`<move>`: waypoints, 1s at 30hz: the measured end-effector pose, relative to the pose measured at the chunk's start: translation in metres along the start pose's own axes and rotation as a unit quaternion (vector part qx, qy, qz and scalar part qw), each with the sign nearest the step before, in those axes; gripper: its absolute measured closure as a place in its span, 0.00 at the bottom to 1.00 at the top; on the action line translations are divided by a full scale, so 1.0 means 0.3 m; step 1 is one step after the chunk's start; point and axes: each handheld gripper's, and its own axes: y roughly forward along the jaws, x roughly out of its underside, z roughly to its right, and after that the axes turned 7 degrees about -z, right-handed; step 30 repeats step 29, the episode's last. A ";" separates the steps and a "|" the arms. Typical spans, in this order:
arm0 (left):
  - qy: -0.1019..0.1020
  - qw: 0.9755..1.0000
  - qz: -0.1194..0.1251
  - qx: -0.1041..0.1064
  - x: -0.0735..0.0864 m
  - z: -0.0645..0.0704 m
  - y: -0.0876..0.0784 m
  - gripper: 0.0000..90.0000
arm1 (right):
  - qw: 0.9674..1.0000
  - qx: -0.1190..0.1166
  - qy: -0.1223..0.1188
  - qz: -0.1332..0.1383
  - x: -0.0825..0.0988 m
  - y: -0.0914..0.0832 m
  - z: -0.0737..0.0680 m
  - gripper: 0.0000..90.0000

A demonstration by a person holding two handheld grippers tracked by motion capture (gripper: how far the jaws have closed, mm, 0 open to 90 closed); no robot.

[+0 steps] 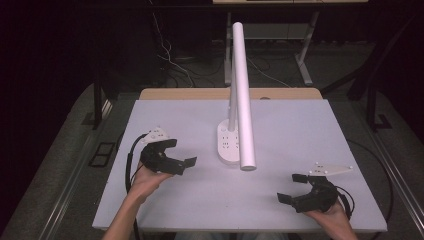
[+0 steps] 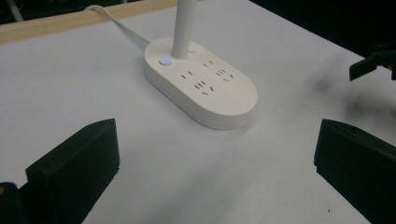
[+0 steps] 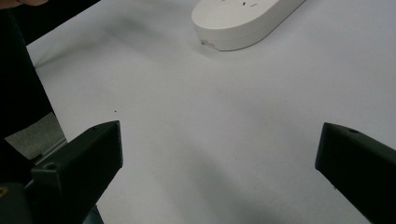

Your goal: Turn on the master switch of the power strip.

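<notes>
From the high view, a white oval plastic power strip base (image 1: pixel 228 145) sits at the middle of the pale grey table top (image 1: pixel 280 130), with a long white tube-shaped lamp arm (image 1: pixel 242 95) rising from it and reaching toward the camera, covering part of the base's right side. The left black two-jaw gripper (image 1: pixel 181 152) is held just left of the base, its jaws spread wide and empty. The right black two-jaw gripper (image 1: pixel 294 187) is held near the table's front right corner, well apart from the base, jaws likewise wide and empty. Both forearms are cut off by the bottom edge.

The left gripper view brings out what the high view blurs: socket slots on the base (image 2: pixel 201 86), a small round glowing button (image 2: pixel 164 61) beside the white stem (image 2: pixel 183 28), and a white cable (image 2: pixel 116 23) running to the wooden table edge (image 2: pixel 70 21). The stem is cut off at the top. No writing is legible.

The right gripper view catches one end of the base (image 3: pixel 243 21), cropped by the top edge.
</notes>
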 end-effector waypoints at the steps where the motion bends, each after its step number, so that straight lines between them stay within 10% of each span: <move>1: 0.000 1.000 -0.004 0.001 0.009 0.005 0.001 0.00 | 1.000 0.000 0.000 0.000 0.000 0.000 0.000 0.00; 30: -0.043 0.999 -0.003 0.023 0.238 0.085 -0.010 0.00 | 1.000 -0.001 0.002 0.003 0.000 0.000 -0.002 0.00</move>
